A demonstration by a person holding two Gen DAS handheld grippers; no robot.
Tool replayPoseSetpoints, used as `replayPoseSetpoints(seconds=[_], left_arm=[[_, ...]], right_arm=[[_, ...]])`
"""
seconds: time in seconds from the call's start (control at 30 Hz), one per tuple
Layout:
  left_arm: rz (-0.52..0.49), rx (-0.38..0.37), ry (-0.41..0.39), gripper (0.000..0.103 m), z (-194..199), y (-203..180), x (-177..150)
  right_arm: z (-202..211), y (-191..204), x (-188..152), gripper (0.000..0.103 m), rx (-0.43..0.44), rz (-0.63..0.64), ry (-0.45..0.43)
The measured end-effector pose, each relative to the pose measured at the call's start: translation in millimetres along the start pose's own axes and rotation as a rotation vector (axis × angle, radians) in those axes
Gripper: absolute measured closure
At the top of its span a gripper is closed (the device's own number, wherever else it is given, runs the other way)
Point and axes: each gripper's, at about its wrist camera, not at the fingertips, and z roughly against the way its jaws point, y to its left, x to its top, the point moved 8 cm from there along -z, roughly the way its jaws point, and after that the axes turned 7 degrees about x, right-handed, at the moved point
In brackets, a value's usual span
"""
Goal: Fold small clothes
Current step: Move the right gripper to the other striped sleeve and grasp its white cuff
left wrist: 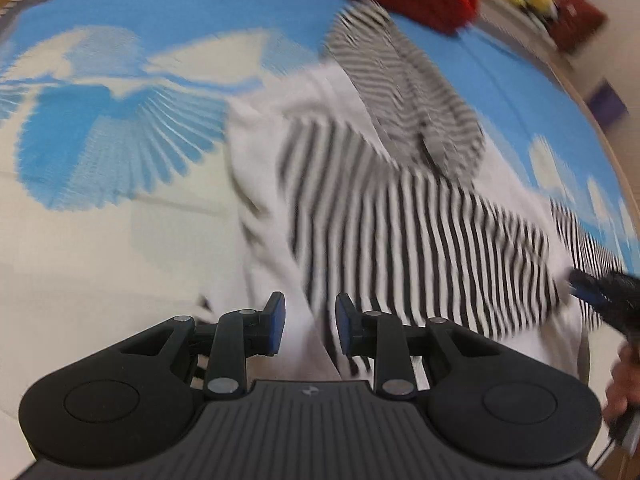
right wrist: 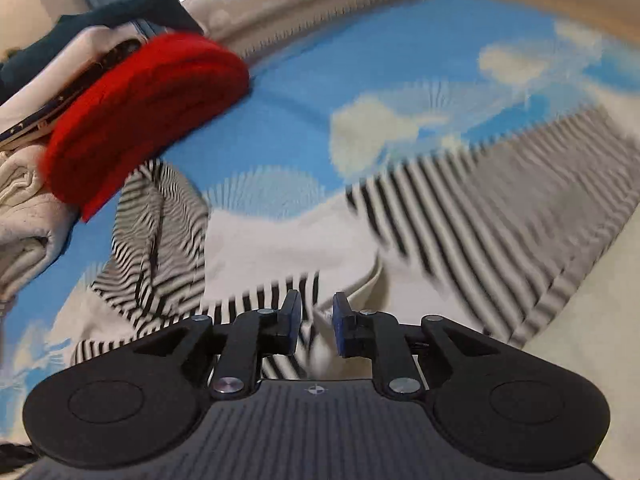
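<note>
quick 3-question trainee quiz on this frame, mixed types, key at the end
1. True or false: the red folded cloth lies on top of the striped garment.
2. The surface under the clothes is: A) bare wood B) blue and white cloud-print cover C) grey carpet
3. Fill in: the garment's stripes are black and ____.

Key: 1 false, it sits beside the garment with other stacked clothes; 2 B; 3 white.

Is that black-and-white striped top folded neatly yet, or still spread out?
Not neatly folded. The striped top lies rumpled across the blue cloud-patterned blanket, one sleeve flopped over, white fabric bunched beside it.
</note>
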Motion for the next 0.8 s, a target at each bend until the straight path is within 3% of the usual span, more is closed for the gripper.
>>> replayPoseSetpoints(seconds=[0.07, 0.17, 0.27, 0.37, 0.4, 0.47, 0.53, 0.6, 0.67, 0.7, 0.8], left_arm=[[-0.045, 0.006, 0.044, 0.074, -13, -2, -12], [-0.106, 0.089, 0.086, 0.076, -28, 10, -25], [-0.097, 0.119, 0.086, 0.076, -23, 21, -22], [-0.130, 0.226, 0.011, 0.079, -5, 26, -10], [-0.110, 0.200, -0.017, 0.079, 1, 23, -4], [-0.041, 0.065, -0.050, 0.079, 11, 13, 2], [-0.031, -0.009, -0.031, 0.079, 8, 3, -2], [-0.038, 0.005, 0.028, 0.078, -6, 2, -12], [-0.065, 0.062, 0.105, 0.076, -23, 8, -26], [-0.077, 0.083, 0.102, 0.071, -25, 9, -28], [-0.054, 0.077, 0.066, 0.071, -14, 11, -17]], right_arm=[[-13, -10, -9, 0.080, -0.072, 0.020, 0.100], [-14, -31, -10, 0.079, -0.200, 0.011, 0.121], [-7, -35, 1, 0.079, -0.207, -0.016, 0.076], [10, -27, 15, 0.079, -0.146, 0.004, -0.023], [12, -24, 17, 0.079, -0.115, 0.008, -0.041], [13, -16, 18, 0.079, -0.036, 0.005, -0.048], [6, -13, 14, 0.077, 0.039, -0.017, 0.005], [-7, -13, 5, 0.071, 0.055, -0.050, 0.086], [-22, -30, -9, 0.070, -0.056, -0.053, 0.194], [-22, -36, -12, 0.070, -0.075, -0.056, 0.200], [-10, -34, 2, 0.069, -0.087, -0.050, 0.153]])
